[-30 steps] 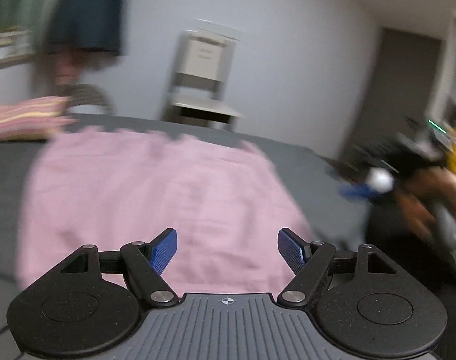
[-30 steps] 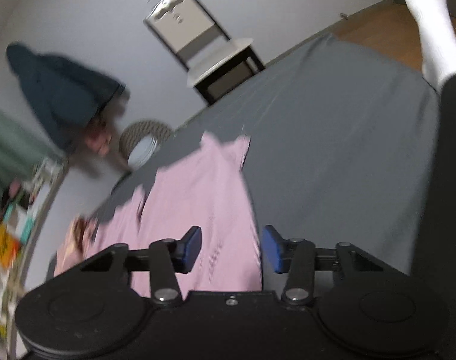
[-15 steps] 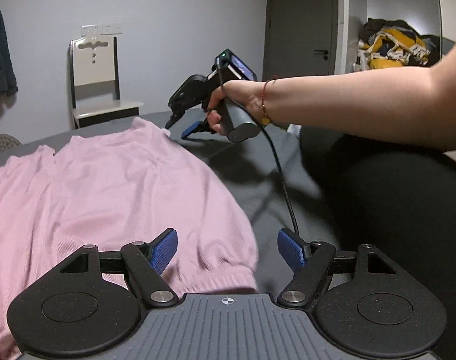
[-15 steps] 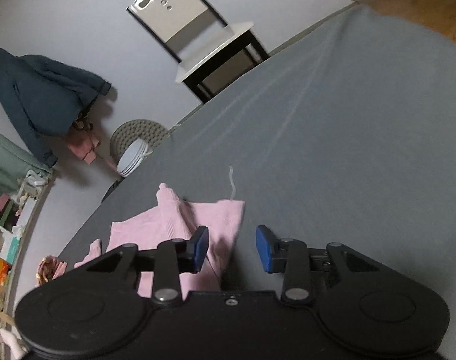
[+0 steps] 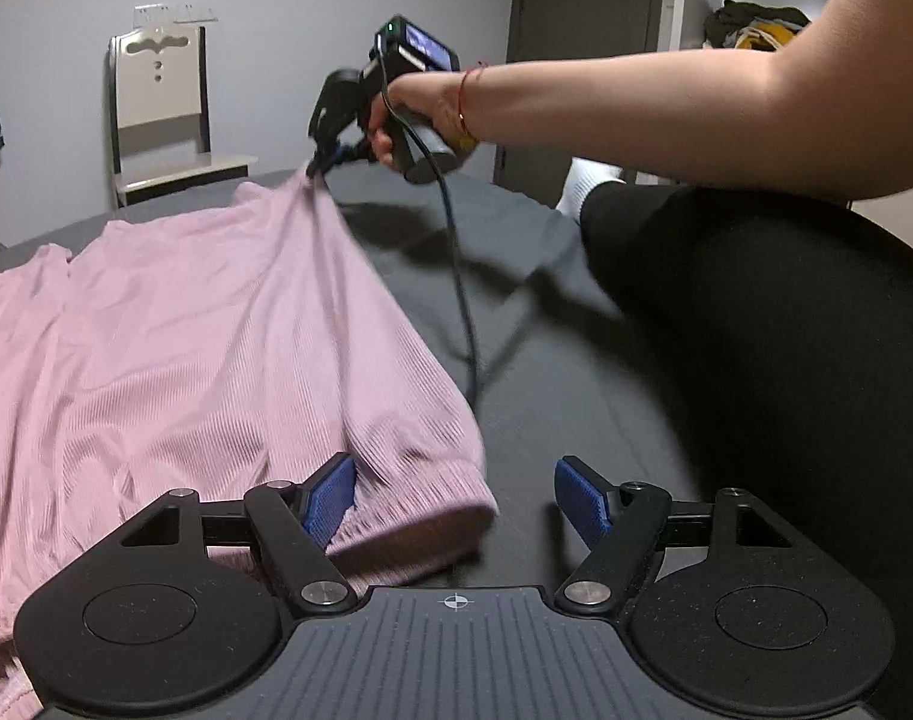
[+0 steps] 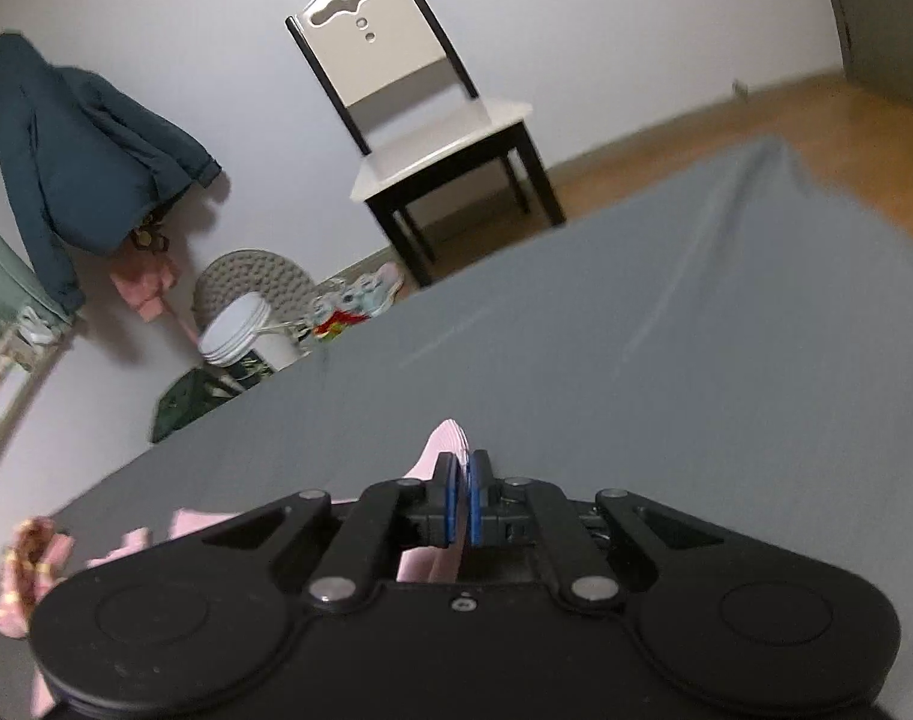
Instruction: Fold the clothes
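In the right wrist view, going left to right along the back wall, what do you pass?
Dark jacket → round woven seat → white tub → chair

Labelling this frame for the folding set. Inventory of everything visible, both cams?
pink top: 1, pink ribbed, spread on the bed, one corner lifted
bed sheet: 1, grey, under the top
chair: 1, white with black legs, by the wall
jacket: 1, dark teal, hanging on the wall
striped cloth: 1, pink and yellow, far edge of the bed
cable: 1, dark, trailing from the right gripper
left gripper: 1, black with blue pads, jaws open at the top's near hem
right gripper: 1, black, jaws shut on the top's corner
arm: 1, bare, red bracelet
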Demonstrator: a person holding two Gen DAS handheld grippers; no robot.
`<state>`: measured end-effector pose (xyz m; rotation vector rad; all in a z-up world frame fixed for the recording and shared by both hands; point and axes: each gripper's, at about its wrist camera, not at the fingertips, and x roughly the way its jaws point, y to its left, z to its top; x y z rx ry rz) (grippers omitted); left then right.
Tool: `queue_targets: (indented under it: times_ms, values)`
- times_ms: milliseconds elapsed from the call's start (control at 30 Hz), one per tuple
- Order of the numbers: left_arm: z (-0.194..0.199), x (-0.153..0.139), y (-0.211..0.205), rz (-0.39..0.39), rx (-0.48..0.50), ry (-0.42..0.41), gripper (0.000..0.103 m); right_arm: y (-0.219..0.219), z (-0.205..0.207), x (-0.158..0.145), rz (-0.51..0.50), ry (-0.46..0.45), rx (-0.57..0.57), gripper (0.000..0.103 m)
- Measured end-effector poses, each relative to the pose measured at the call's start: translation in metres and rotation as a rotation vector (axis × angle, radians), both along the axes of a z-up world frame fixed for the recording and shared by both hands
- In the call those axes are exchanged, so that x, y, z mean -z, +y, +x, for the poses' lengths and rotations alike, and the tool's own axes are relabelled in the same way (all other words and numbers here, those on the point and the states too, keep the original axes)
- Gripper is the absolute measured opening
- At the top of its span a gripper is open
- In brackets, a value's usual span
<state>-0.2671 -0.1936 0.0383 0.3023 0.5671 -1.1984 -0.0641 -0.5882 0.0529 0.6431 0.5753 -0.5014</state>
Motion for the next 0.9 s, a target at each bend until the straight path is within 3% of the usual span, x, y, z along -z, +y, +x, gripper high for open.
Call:
queue_targets:
  times_ms: [133, 267, 367, 533, 733, 767, 800, 900]
  values:
    - [0.001, -0.001, -0.001, -0.006, 0.005, 0.02, 0.074, -0.005, -0.002, 0.023, 0.003, 0.089, 0.027, 0.005]
    - [0.003, -0.003, 0.004, -0.035, -0.008, 0.041, 0.075, -0.008, -0.015, 0.026, 0.046, 0.029, 0.036, 0.006]
    - [0.003, -0.006, 0.006, -0.047, -0.03, 0.0, 0.075, -0.014, -0.024, 0.02, 0.064, -0.007, 0.045, 0.012]
    - [-0.008, -0.015, 0.003, -0.008, -0.057, -0.156, 0.075, -0.021, -0.044, 0.023, 0.167, -0.048, 0.061, 0.02]
    - [-0.014, -0.016, -0.003, 0.006, -0.015, -0.229, 0.074, -0.024, -0.048, 0.027, 0.222, -0.077, 0.045, 0.027]
    - [-0.017, -0.017, -0.005, 0.013, -0.007, -0.264, 0.072, -0.024, -0.048, 0.028, 0.225, -0.075, 0.047, 0.027]
    - [-0.02, -0.018, -0.007, 0.022, 0.004, -0.293, 0.062, -0.024, -0.047, 0.029, 0.228, -0.073, 0.047, 0.027]
    - [-0.027, -0.018, -0.014, 0.074, 0.017, -0.343, 0.046, -0.023, -0.045, 0.034, 0.244, -0.065, 0.041, 0.027]
